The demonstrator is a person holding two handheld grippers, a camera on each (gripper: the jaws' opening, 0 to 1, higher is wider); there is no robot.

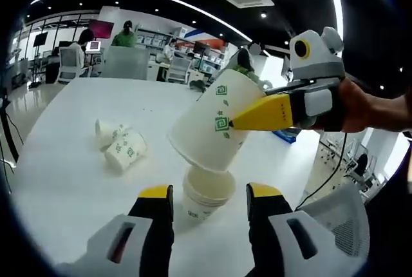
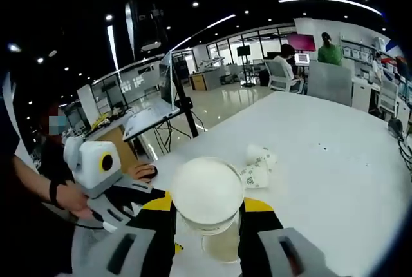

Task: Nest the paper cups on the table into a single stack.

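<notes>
While the paper cup (image 1: pixel 215 122) hangs tilted just above the stack of cups (image 1: pixel 207 193) on the white table (image 1: pixel 64 180), your right gripper (image 2: pixel 207 212) pinches it by the wall. Your left gripper (image 1: pixel 209 203) stands spread on either side of the stack. Two more cups (image 1: pixel 120 145) lie tipped over farther off.

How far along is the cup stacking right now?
A short stack already stands on the table between the left gripper's jaws. The right gripper holds one paper cup, tilted, just above it. Fallen cups on the table are left.
</notes>
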